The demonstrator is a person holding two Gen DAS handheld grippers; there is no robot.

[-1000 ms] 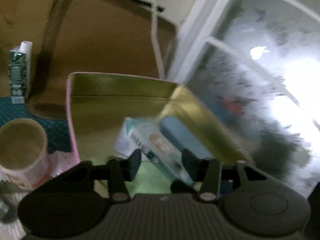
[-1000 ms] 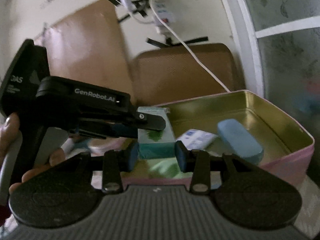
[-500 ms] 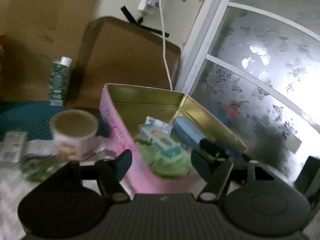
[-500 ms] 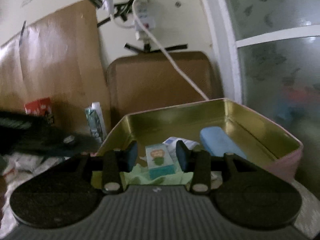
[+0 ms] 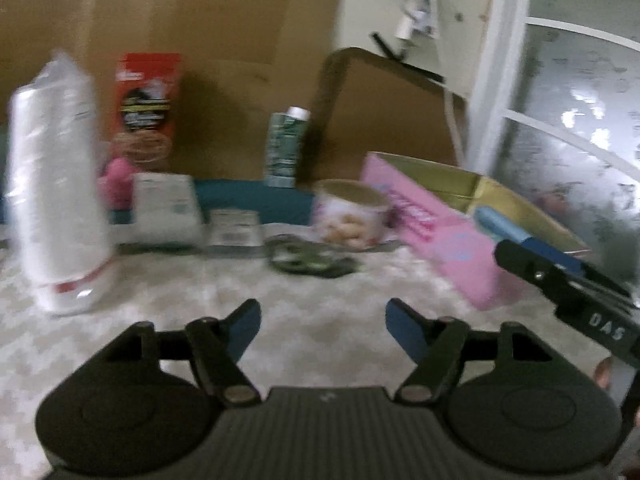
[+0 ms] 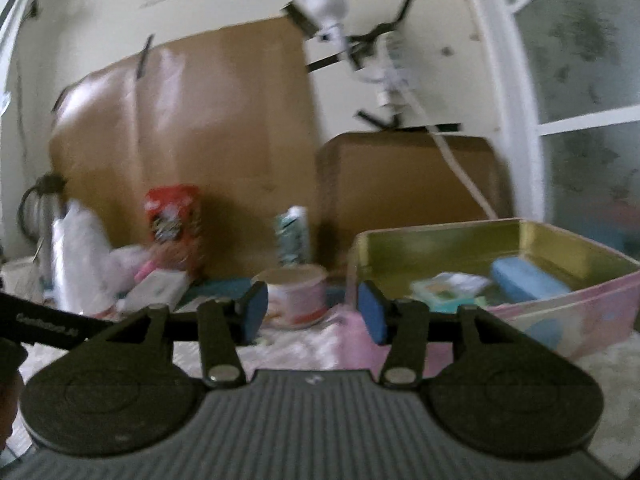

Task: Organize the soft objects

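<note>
At far left we see a clear plastic-wrapped stack (image 5: pixel 56 184) standing on the pale patterned worktop (image 5: pixel 200 288). Our left gripper (image 5: pixel 322 320) hovers over bare worktop, its jaws just opened wide and holding nothing. Our right gripper (image 6: pixel 310 312) has also just been opening, empty, before a printed cup (image 6: pixel 294 294). At right, the pink tin (image 6: pixel 580 308) holds a blue pouch (image 6: pixel 528 280) and wipes packet (image 6: pixel 440 286).

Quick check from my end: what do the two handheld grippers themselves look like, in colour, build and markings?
Both match. The left gripper and right gripper have black linkage arms with silver pivot pins, blue pads on the fingers, two round black discs and a ribbed grey body. The right one's black side, seen from the left wrist, carries white "DAS" lettering.
</note>
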